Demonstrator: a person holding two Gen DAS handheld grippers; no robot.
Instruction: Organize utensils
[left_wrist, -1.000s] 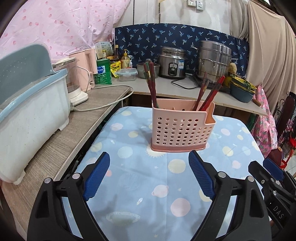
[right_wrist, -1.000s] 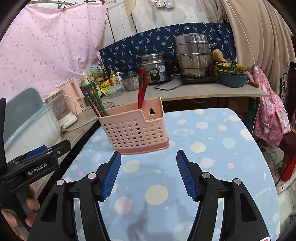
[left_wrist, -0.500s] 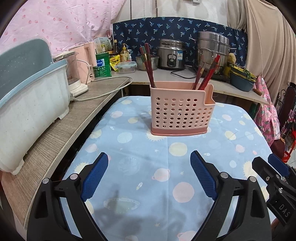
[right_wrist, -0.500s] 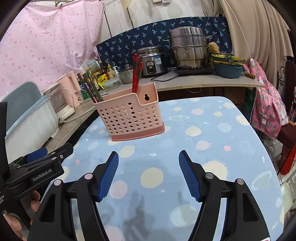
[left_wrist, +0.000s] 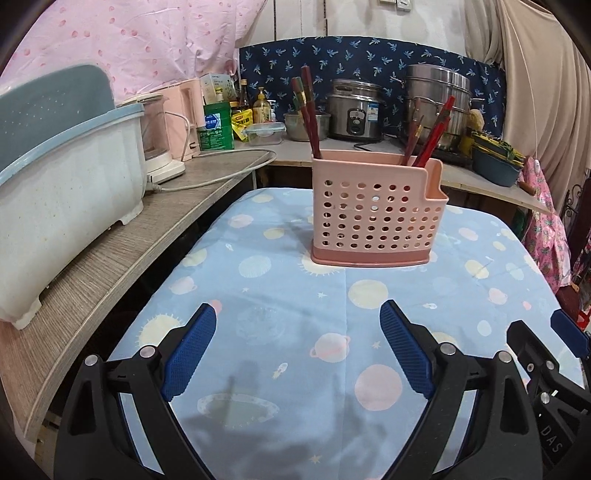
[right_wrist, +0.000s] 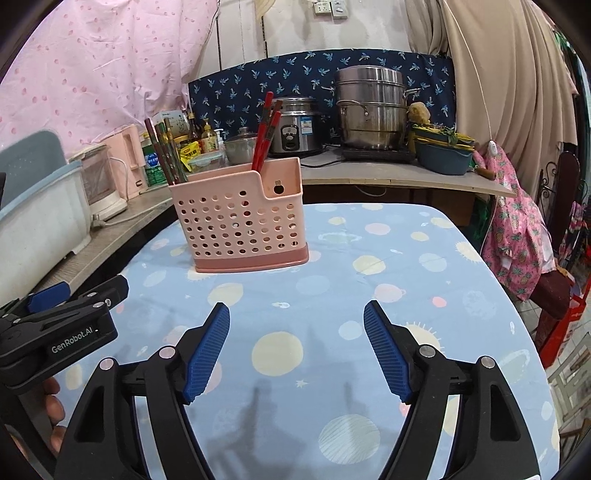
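1. The left tool (left_wrist: 297, 314) has its two blue pads spread wide and holds nothing; it hovers above the surface (left_wrist: 295, 332), which has a blue cloth with planets.
2. The right tool (right_wrist: 296, 314) is also wide apart and holds nothing.
3. The pink utensil holder (left_wrist: 376, 218) stands upright on the surface, well apart from both tools and straight ahead of them.
4. Dark chopsticks (left_wrist: 308, 110) lean in the left compartment of the holder, and red chopsticks (left_wrist: 434, 129) lean in the right one.
5. In the right wrist view, the left tool is seen at the lower left edge, near the surface's edge.
6. A rice cooker (right_wrist: 297, 125) and a steel steamer pot (right_wrist: 371, 110) stand on the counter behind.
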